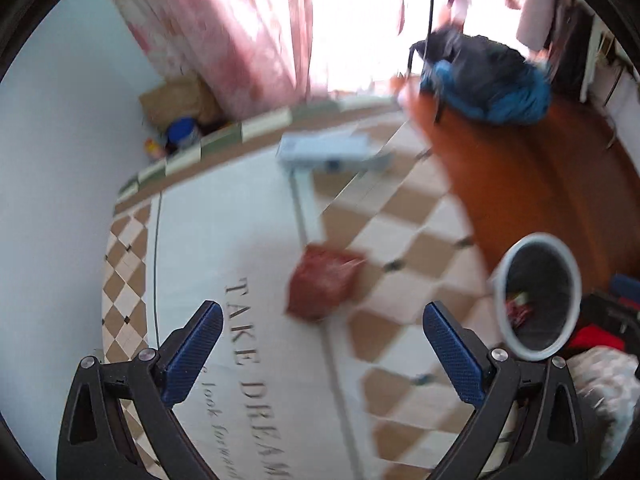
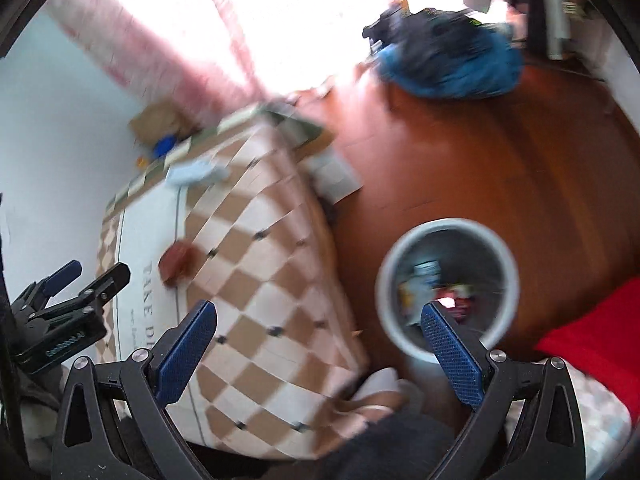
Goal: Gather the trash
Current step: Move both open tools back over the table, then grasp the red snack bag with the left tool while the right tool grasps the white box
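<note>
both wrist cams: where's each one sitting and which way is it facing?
Left wrist: on the left tongs, open, angled down over the checked bed cover at the red wrapper; bin at right.
Right wrist: on the right tongs, open, above the bed edge, facing down at the bin on the wood floor; left tongs visible at left.
Shared: bed cover, wrapper, bin, floor.

A crumpled wrapper (image 1: 325, 285) is placed on the bed (image 1: 400, 216), near its printed lettering. A flat box (image 1: 326, 150) is set on the bed beyond the wrapper. A waste bin (image 2: 448, 294) holding scraps is stood on the floor (image 2: 500, 152) just right of the bed.
</note>
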The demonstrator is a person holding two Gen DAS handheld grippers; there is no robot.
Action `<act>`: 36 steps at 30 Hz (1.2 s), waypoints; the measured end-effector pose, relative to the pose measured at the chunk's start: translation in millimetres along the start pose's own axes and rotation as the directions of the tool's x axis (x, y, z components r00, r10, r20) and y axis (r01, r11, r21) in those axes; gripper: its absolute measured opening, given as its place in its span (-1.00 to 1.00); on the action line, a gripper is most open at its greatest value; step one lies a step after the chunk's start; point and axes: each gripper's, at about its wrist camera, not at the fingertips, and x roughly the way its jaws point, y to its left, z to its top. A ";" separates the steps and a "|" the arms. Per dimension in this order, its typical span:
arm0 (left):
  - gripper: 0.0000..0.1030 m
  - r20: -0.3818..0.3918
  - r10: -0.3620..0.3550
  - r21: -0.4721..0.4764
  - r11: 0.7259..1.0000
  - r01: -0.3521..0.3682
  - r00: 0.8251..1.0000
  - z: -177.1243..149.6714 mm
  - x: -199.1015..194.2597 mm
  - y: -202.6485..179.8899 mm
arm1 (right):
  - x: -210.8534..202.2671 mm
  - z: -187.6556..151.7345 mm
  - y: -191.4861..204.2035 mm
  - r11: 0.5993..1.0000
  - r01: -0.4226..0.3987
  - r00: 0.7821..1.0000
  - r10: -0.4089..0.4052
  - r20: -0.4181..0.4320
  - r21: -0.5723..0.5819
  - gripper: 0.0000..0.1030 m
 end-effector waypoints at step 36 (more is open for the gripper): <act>-0.13 -0.080 0.010 -0.417 0.908 -0.043 0.997 12.7 128.4 135.6 | 261.5 179.0 261.6 0.705 0.124 0.921 -0.344 -0.184 -0.698 0.00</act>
